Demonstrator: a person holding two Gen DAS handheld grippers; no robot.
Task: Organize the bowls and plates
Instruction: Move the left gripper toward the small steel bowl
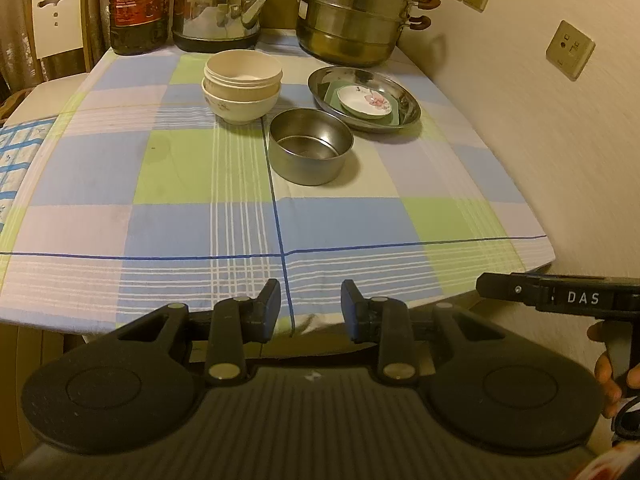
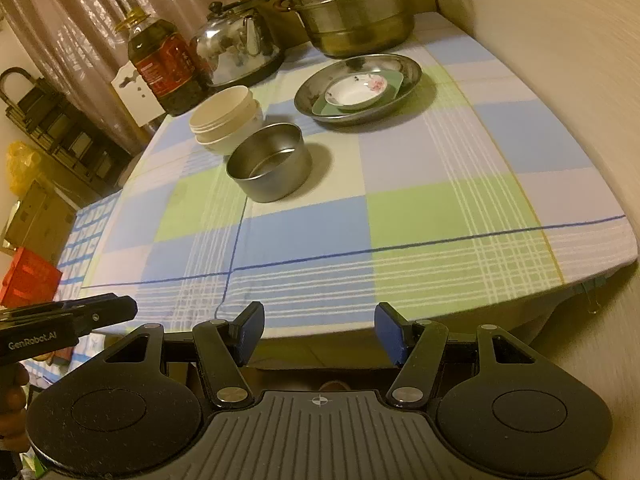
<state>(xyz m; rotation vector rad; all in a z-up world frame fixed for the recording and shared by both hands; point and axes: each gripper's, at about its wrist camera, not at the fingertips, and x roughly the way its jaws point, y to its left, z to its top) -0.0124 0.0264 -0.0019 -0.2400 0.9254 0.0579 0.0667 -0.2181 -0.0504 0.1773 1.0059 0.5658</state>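
Observation:
A stack of cream bowls [image 1: 242,84] [image 2: 226,118] stands on the checked tablecloth. A steel bowl [image 1: 311,145] [image 2: 269,161] sits just in front of it. A steel plate [image 1: 364,98] [image 2: 358,86] to the right holds a green square dish [image 1: 394,114] and a small white flowered dish [image 1: 366,103] [image 2: 356,90]. My left gripper [image 1: 311,310] is open and empty at the table's near edge. My right gripper [image 2: 320,332] is open and empty, also at the near edge, far from the dishes.
At the back stand an oil bottle [image 1: 138,4] [image 2: 166,66], a kettle [image 1: 218,6] [image 2: 236,50] and a stacked steamer pot [image 1: 354,12] [image 2: 352,4]. A wall [image 1: 540,120] runs along the right. A chair [image 1: 60,20] and shelving [image 2: 52,128] are to the left.

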